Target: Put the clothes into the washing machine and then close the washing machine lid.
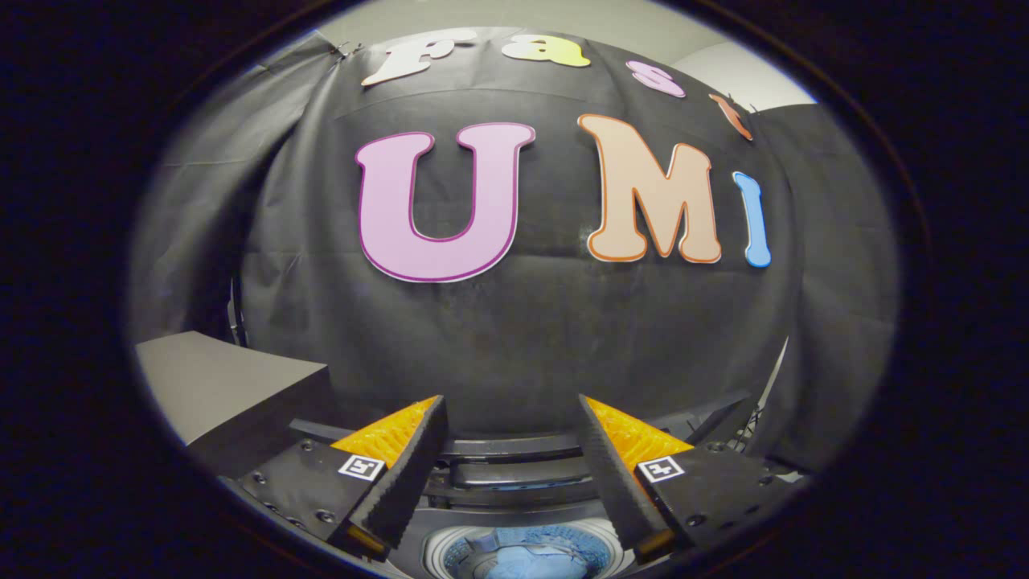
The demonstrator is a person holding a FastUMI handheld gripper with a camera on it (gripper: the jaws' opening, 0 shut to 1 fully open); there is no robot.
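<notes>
My gripper [511, 418] hangs open above the washing machine [514, 470], with nothing between its fingers. Below and between the fingers lies the machine's round drum opening [522, 555]. Blue clothes [530, 563] sit inside the drum. The dark folded lid panels [514, 450] stand at the back of the opening, just beyond the fingertips, so the lid is open.
A grey box or counter top [217, 386] stands left of the machine, level with the left finger. The black booth cloth [514, 338] hangs close behind the machine. A dark bracket [723, 418] juts up by the right finger.
</notes>
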